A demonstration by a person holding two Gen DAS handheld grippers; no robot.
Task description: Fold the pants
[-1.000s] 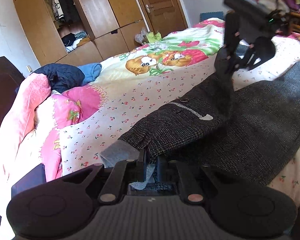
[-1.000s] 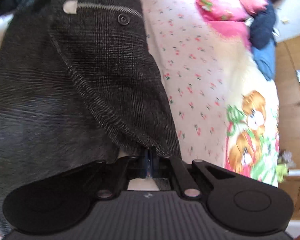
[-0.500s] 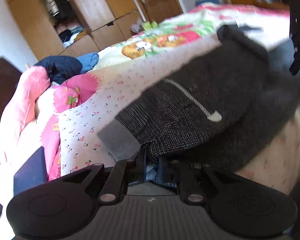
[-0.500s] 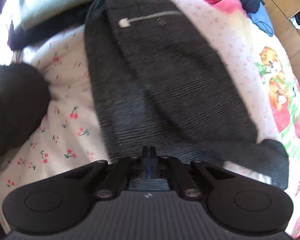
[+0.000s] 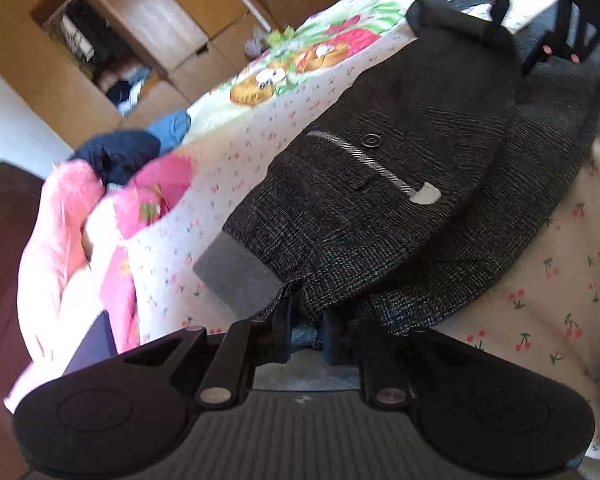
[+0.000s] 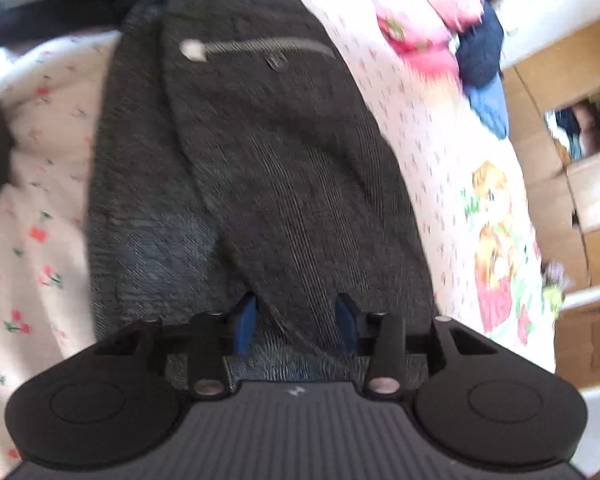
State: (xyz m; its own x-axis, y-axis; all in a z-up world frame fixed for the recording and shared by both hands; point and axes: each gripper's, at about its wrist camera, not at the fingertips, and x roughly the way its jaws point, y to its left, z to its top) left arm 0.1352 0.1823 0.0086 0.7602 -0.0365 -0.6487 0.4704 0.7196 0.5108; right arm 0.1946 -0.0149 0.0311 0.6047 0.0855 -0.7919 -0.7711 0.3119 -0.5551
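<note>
Dark grey checked pants (image 5: 400, 168) lie on the bed, one half laid over the other, back pocket with button and grey tab facing up. My left gripper (image 5: 306, 326) is at the waistband corner, its jaws slightly apart with cloth still between them. My right gripper (image 6: 296, 320) stands open over the far end of the pants (image 6: 268, 152), blue pads (image 6: 246, 320) apart, holding nothing. The right gripper also shows in the left wrist view (image 5: 556, 12) at the top right.
The bed has a white cherry-print sheet (image 5: 540, 272) with a cartoon print. Pink bedding (image 5: 84, 216) and dark blue clothes (image 5: 120, 152) are piled at its left. A wooden wardrobe (image 5: 100, 40) stands open beyond.
Both grippers carried the upper half of the pants across and laid it on the lower half. The right gripper has opened and let go; the left jaws have parted a little.
</note>
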